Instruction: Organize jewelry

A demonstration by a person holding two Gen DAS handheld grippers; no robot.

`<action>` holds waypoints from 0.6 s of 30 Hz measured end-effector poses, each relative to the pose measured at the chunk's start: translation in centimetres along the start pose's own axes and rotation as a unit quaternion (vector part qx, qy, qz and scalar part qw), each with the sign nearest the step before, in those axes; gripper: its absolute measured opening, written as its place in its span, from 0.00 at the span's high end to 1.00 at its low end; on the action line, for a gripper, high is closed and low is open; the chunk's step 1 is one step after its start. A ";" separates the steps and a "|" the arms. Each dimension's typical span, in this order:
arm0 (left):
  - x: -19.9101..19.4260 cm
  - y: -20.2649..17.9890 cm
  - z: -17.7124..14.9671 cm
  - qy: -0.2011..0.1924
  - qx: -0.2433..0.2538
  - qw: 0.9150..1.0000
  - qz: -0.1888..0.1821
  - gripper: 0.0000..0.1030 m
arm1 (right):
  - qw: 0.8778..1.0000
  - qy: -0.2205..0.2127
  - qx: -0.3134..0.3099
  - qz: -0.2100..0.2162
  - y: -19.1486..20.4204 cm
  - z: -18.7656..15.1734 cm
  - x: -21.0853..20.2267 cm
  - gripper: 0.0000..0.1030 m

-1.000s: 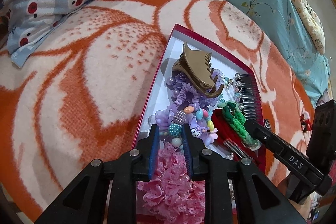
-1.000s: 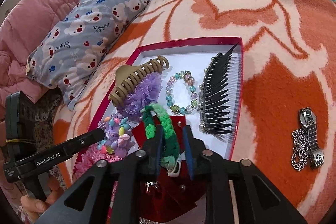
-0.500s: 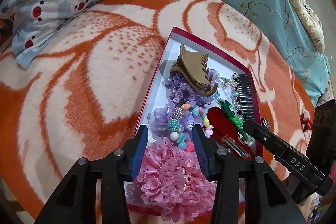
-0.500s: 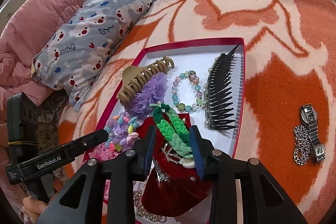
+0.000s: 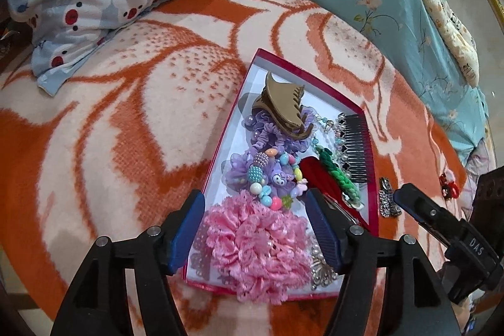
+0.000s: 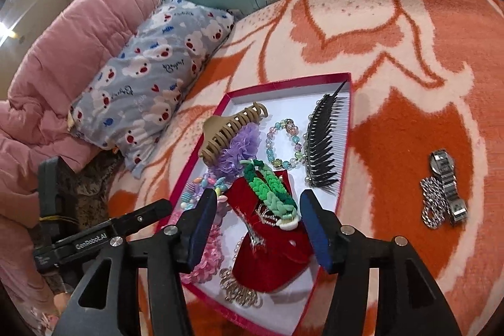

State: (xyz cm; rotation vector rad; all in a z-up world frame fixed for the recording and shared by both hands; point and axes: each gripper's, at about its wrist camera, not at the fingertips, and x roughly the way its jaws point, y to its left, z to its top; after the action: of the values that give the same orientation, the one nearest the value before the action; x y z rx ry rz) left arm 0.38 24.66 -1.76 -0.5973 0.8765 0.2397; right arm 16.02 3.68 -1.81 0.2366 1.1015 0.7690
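The pink scrunchie (image 5: 255, 244) hides the box's (image 5: 217, 153) near corner.

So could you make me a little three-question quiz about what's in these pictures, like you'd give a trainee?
1. True or false: the silver watch lies inside the red box.
2. What sits between the fingers of the left hand-held gripper? A) black comb B) pink scrunchie C) bead bracelet
3. Fill in: the green braided band rests on a ____ velvet pouch.

Key:
1. False; it lies on the blanket, outside the box.
2. B, the pink scrunchie, not gripped.
3. Red.
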 end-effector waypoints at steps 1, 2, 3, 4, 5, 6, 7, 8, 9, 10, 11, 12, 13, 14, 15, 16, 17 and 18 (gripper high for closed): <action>-0.3 0.0 -0.1 -0.001 0.000 1.000 -0.001 0.31 | 1.000 -0.002 0.005 0.004 -0.1 0.0 -0.3 0.42; -0.7 -0.1 -0.2 -0.002 0.001 1.000 0.000 0.26 | 1.000 -0.006 0.013 0.012 -0.3 0.0 -0.7 0.40; -1.1 -0.2 -0.3 -0.004 0.002 1.000 0.002 0.24 | 0.999 -0.010 0.026 0.022 -0.6 -0.1 -1.3 0.36; -1.4 -0.3 -0.5 -0.006 0.005 1.000 0.004 0.22 | 0.999 -0.012 0.034 0.028 -0.9 -0.1 -1.6 0.33; -1.7 -0.5 -0.7 -0.006 0.008 1.000 0.007 0.21 | 0.998 -0.014 0.043 0.034 -1.2 -0.2 -1.9 0.32; -2.0 -0.7 -0.9 -0.004 0.010 1.000 0.013 0.20 | 0.998 -0.016 0.055 0.038 -1.6 -0.3 -2.3 0.32; -2.3 -0.9 -1.1 -0.003 0.013 1.000 0.018 0.19 | 0.997 -0.016 0.062 0.039 -1.9 -0.5 -2.6 0.30; -2.6 -1.0 -1.3 -0.001 0.015 1.000 0.022 0.19 | 0.997 -0.015 0.070 0.041 -2.1 -0.6 -2.8 0.29; -2.8 -1.1 -1.6 0.002 0.017 0.999 0.028 0.18 | 0.996 -0.013 0.080 0.043 -2.5 -0.9 -3.1 0.25; -3.1 -1.3 -1.7 0.003 0.019 0.999 0.032 0.18 | 0.995 -0.013 0.085 0.043 -2.7 -1.1 -3.3 0.23; -3.4 -1.5 -2.0 0.005 0.022 0.999 0.038 0.18 | 0.995 -0.013 0.089 0.043 -2.9 -1.2 -3.5 0.23; -3.6 -1.7 -2.2 0.007 0.024 0.999 0.042 0.18 | 0.995 -0.012 0.094 0.041 -3.1 -1.5 -3.8 0.23; -3.9 -1.9 -2.5 0.008 0.027 0.998 0.047 0.18 | 0.995 -0.011 0.096 0.040 -3.2 -1.7 -3.9 0.23; -4.2 -2.1 -2.8 0.008 0.031 0.998 0.055 0.18 | 0.994 -0.007 0.099 0.038 -3.2 -1.9 -4.0 0.23; -4.3 -2.3 -2.9 0.008 0.034 0.997 0.063 0.18 | 0.994 -0.002 0.101 0.037 -3.3 -2.1 -4.1 0.23; -4.5 -2.5 -3.1 0.008 0.038 0.996 0.075 0.18 | 0.994 0.003 0.102 0.036 -3.2 -2.3 -4.3 0.23; -4.7 -2.7 -3.4 0.009 0.043 0.995 0.089 0.18 | 0.994 0.005 0.100 0.034 -3.1 -2.4 -4.5 0.22; -4.9 -2.9 -3.6 0.009 0.049 0.993 0.103 0.18 | 0.995 0.005 0.094 0.029 -2.8 -2.5 -4.8 0.23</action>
State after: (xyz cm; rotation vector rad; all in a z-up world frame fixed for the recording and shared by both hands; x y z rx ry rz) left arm -3.80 20.40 1.41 -0.4192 0.9629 0.3757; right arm 14.03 -2.02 -1.03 0.4259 1.1809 0.7191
